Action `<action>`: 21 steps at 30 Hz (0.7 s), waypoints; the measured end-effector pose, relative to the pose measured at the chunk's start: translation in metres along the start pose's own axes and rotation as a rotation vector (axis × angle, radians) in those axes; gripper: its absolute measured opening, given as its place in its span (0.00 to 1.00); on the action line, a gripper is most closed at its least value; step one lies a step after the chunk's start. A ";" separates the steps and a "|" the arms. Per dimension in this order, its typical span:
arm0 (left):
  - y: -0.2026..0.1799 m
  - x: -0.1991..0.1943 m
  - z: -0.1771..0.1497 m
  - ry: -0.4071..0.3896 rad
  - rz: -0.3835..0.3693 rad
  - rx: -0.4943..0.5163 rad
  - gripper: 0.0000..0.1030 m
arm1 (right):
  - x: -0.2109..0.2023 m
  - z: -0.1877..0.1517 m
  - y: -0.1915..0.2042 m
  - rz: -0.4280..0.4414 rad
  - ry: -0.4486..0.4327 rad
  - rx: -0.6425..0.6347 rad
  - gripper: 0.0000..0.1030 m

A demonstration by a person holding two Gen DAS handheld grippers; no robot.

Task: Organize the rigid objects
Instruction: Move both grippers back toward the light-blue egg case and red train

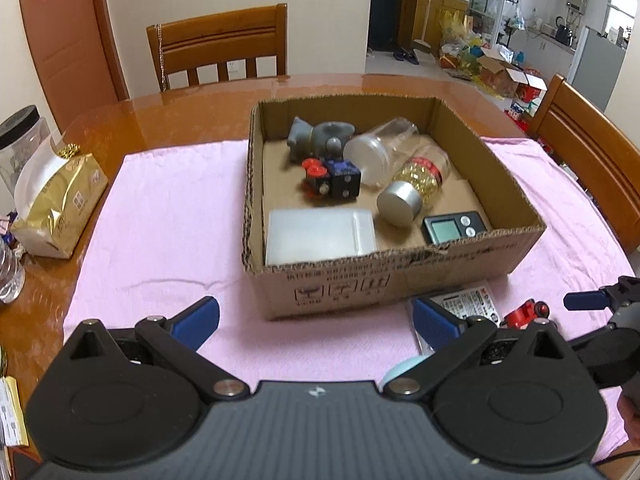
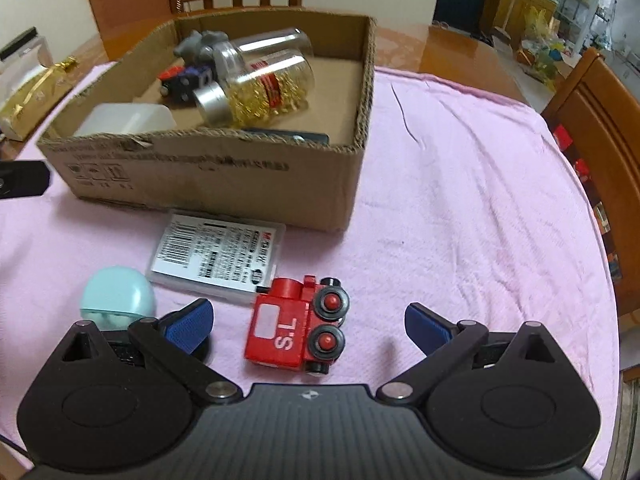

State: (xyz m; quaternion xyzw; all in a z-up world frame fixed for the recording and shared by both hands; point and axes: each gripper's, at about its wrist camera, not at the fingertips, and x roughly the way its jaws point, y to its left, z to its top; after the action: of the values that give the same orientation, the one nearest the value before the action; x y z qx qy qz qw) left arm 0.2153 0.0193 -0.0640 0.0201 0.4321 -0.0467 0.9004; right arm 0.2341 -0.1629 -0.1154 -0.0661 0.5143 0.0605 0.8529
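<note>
From the left wrist view, your left claw (image 1: 316, 316) stands wide open and empty, hovering low over the pink cloth (image 1: 160, 216) just short of the cardboard box (image 1: 400, 280). The box already carries a grey toy figure (image 1: 320, 138), a small blue and red block toy (image 1: 334, 178), a clear empty jar (image 1: 380, 152), a jar of gold beads (image 1: 420, 180), a frosted plastic case (image 1: 320, 236) and a small digital scale (image 1: 452, 228). Its right half still has bare floor, so aim your next drop there. Keep this claw where it is, or rest it against the near wall to steady the box; its right finger sits close to the labelled flat case (image 1: 472, 300), so don't nudge that.

From the right wrist view, your right claw (image 2: 308, 320) is also spread wide and grips nothing. The red toy train (image 2: 298, 326) lies on its side on the cloth between the two fingers, nearer the left one, with neither pad touching it as far as I can tell. Slide forward a little so the pads bracket the red body rather than the wheels, which could turn and slip, then close squarely and lift clear of the box wall. The mint-green rounded case (image 2: 118, 294) and the labelled flat case lie just left of the train; take them afterwards.
</note>
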 end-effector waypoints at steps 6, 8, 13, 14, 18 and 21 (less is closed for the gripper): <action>-0.005 0.007 -0.007 0.027 -0.008 0.008 0.99 | 0.012 -0.004 -0.003 -0.023 0.021 -0.001 1.00; -0.007 0.008 -0.008 0.031 -0.013 0.015 0.99 | 0.013 -0.006 -0.007 -0.031 0.031 0.002 1.00; -0.017 0.013 -0.014 0.049 -0.034 0.033 0.99 | 0.013 -0.014 -0.023 -0.050 0.046 0.014 1.00; -0.019 0.014 -0.016 0.055 -0.036 0.039 0.99 | 0.013 -0.016 -0.027 -0.046 0.048 0.020 1.00; -0.029 0.022 -0.024 0.086 -0.059 0.044 0.99 | 0.013 -0.022 -0.039 -0.011 0.049 0.021 1.00; -0.038 0.029 -0.030 0.102 -0.086 0.071 0.99 | 0.014 -0.021 -0.040 0.000 0.048 0.001 1.00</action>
State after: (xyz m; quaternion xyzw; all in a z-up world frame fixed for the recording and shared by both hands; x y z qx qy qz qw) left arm 0.2064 -0.0181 -0.1056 0.0357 0.4759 -0.0995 0.8731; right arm 0.2294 -0.2059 -0.1355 -0.0673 0.5346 0.0587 0.8404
